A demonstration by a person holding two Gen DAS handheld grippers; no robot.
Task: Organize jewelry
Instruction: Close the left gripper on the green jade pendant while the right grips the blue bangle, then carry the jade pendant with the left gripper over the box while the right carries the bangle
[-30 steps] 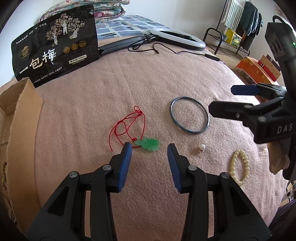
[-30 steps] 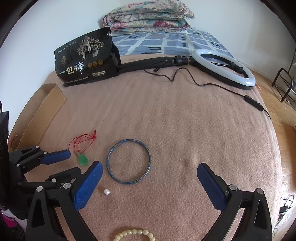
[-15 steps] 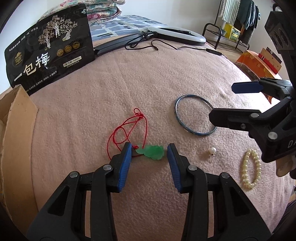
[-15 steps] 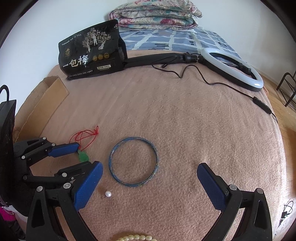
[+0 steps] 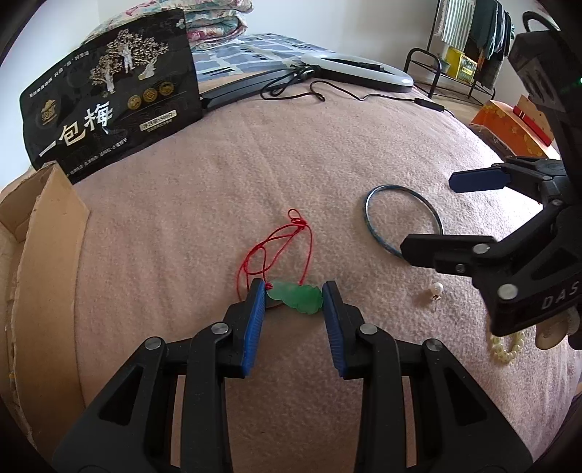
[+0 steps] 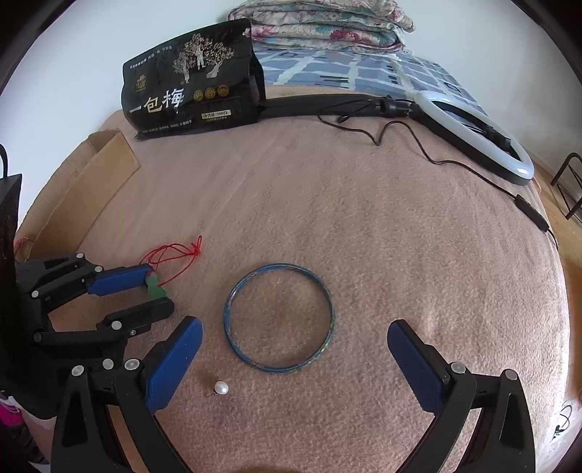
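A green jade pendant point(image 5: 296, 296) on a red cord point(image 5: 280, 243) lies on the pink blanket point(image 5: 254, 174). My left gripper point(image 5: 294, 291) straddles the pendant, with both blue pads touching or nearly touching its ends; it also shows in the right wrist view point(image 6: 154, 285). A blue bangle point(image 6: 278, 318) lies flat in front of my right gripper point(image 6: 294, 342), which is wide open and empty above the blanket. A pearl earring point(image 6: 220, 388) lies near its left finger. A cream bead bracelet point(image 5: 507, 345) lies partly hidden behind the right gripper.
A cardboard box point(image 5: 40, 233) sits at the left edge. A black snack bag point(image 6: 192, 83) stands at the back. A ring light point(image 6: 476, 134) with its cable point(image 6: 454, 160) lies at the back right. Folded quilts point(image 6: 320, 25) lie behind.
My left gripper has moved forward and narrowed around the green pendant, which now sits between its pads. The right gripper has drifted slightly and stays wide open.
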